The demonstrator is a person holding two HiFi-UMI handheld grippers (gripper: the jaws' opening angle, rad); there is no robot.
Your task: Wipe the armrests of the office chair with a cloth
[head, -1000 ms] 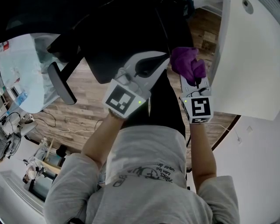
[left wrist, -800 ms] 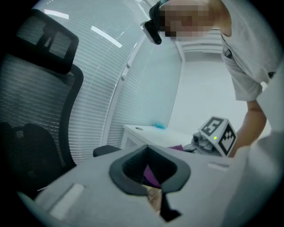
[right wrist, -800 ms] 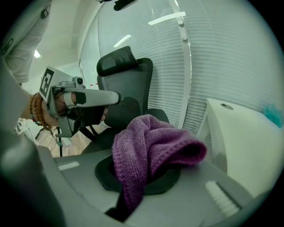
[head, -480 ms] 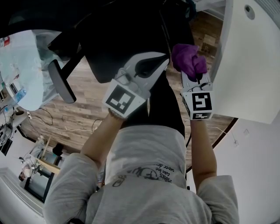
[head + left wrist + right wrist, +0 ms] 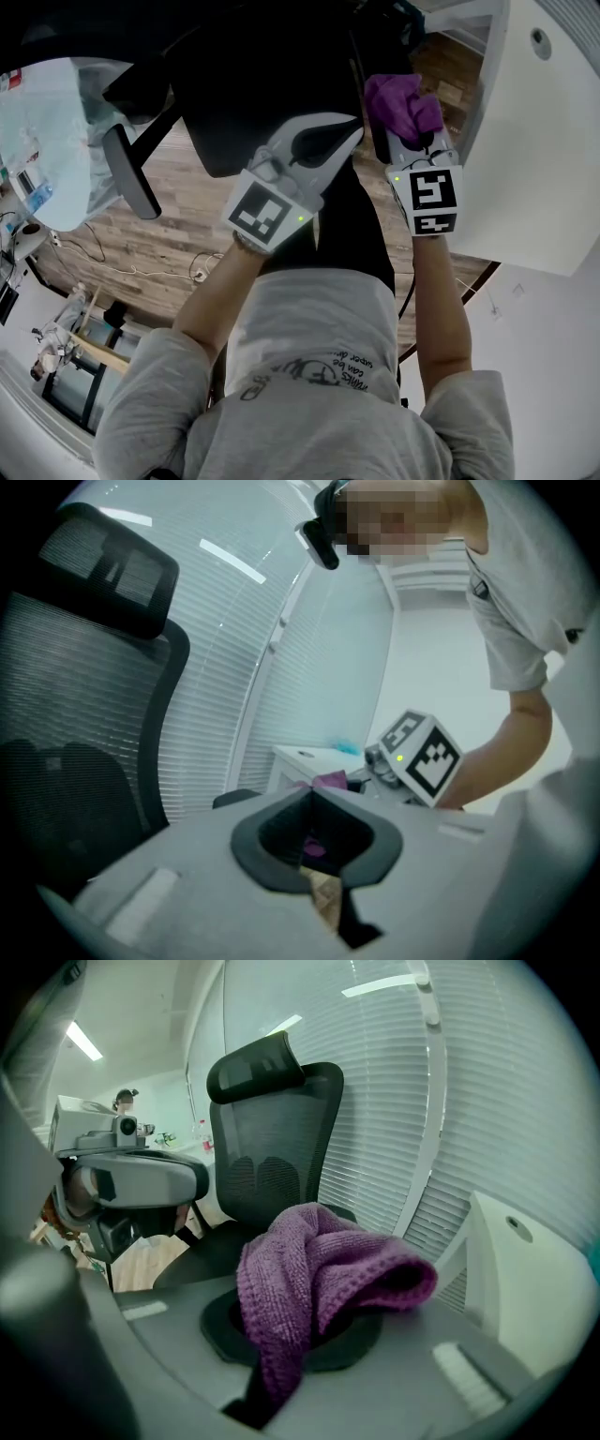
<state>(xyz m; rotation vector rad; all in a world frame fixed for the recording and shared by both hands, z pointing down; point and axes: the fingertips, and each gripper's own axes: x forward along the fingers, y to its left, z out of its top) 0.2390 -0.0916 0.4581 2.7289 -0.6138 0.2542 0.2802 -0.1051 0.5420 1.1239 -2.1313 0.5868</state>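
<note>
The right gripper point(image 5: 418, 152) squeezes the purple cloth point(image 5: 401, 105), but the armrest point(image 5: 131, 185) I can see lies far left, past the closed, empty left gripper point(image 5: 336, 133).

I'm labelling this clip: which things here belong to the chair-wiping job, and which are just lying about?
Job: purple cloth, office chair, its armrest.
Just about: white desk, window blinds.
</note>
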